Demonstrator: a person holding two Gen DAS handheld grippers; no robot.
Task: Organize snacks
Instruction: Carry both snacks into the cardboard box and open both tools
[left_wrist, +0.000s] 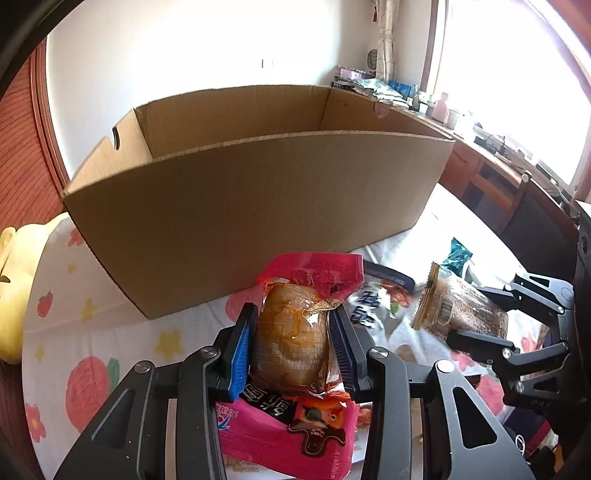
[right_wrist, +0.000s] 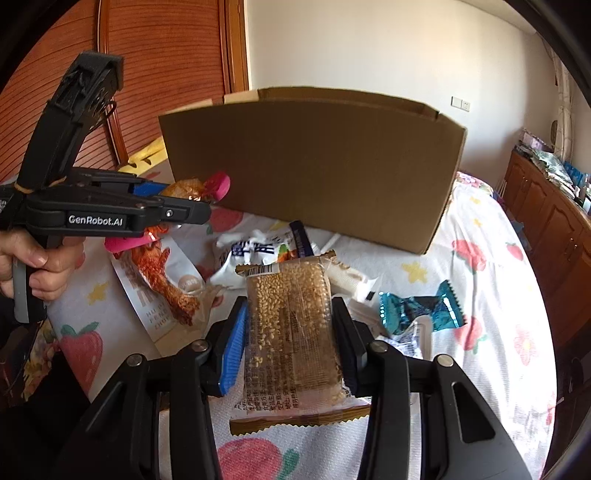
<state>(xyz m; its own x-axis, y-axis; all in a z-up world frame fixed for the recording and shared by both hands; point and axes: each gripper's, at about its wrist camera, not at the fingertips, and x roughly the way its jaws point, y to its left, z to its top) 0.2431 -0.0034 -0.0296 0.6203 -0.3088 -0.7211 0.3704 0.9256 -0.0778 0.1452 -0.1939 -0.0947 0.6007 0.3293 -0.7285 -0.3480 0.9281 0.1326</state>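
My left gripper (left_wrist: 293, 339) is shut on a pink packet with an orange-brown snack (left_wrist: 293, 332), held above the bed in front of the open cardboard box (left_wrist: 258, 195). My right gripper (right_wrist: 288, 332) is shut on a clear sesame bar packet (right_wrist: 291, 328), also held above the bed. The right gripper with its sesame packet (left_wrist: 458, 306) shows in the left wrist view at the right. The left gripper (right_wrist: 184, 201) and its pink packet (right_wrist: 218, 186) show in the right wrist view at the left, near the box (right_wrist: 314, 166).
Loose snacks lie on the strawberry-print sheet (right_wrist: 480, 288): a fried-chicken pack (right_wrist: 162, 280), a white and blue bag (right_wrist: 258, 251), a teal wrapped candy (right_wrist: 421, 306). A yellow plush (left_wrist: 14, 280) sits at the left. A wooden cabinet (right_wrist: 554, 221) stands at the right.
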